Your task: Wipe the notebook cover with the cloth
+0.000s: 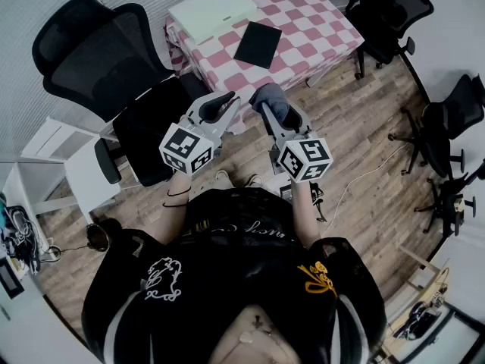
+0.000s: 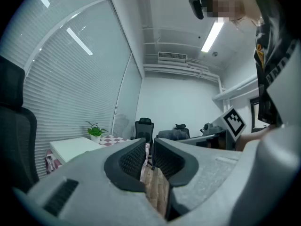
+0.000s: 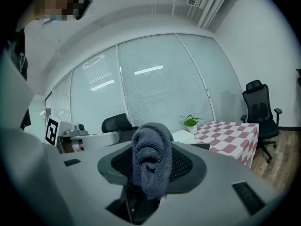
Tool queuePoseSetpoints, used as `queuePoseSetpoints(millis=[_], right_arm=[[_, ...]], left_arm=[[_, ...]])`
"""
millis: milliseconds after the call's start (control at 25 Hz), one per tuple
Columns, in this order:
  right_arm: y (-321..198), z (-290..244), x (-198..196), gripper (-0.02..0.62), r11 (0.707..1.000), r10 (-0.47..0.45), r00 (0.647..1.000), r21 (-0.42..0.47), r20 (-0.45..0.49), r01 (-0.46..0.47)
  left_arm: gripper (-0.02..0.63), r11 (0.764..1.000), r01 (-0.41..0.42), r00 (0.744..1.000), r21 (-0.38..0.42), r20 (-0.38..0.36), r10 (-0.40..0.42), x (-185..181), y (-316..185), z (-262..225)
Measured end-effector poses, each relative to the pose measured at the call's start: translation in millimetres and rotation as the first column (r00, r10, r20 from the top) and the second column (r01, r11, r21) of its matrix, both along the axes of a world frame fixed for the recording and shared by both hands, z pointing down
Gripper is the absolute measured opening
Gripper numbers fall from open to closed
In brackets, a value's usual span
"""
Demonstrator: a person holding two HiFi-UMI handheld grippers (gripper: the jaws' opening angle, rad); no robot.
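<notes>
Well short of the checked table (image 1: 318,14), where the black notebook (image 1: 258,44) lay flat at the far side, the right gripper (image 1: 274,116) was clamped on the grey cloth (image 3: 151,157), apparently carried ready for wiping. The left gripper (image 1: 221,106) had its jaws together and empty, probably free to steady the cover.

Open floor (image 1: 356,120) leads to the table (image 1: 318,17) — notebook (image 1: 258,44) top clear, office chair (image 1: 98,51) crowding the left.
</notes>
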State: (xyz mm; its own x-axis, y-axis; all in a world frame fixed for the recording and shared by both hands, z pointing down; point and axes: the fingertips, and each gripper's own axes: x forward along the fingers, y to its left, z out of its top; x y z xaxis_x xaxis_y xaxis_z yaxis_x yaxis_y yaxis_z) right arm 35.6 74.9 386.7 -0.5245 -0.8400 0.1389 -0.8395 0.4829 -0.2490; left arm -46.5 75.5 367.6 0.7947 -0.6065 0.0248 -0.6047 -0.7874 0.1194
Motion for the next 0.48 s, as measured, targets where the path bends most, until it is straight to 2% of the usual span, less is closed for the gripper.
queuePoseSetpoints(millis=[480], right_arm=[[-6,9,-28,0.168,1.000,0.017,1.000,-0.015,0.018,-0.016]], left_arm=[[0.052,1.000,-0.019,1.000,-0.003,0.009,0.019,-38,-3,7]])
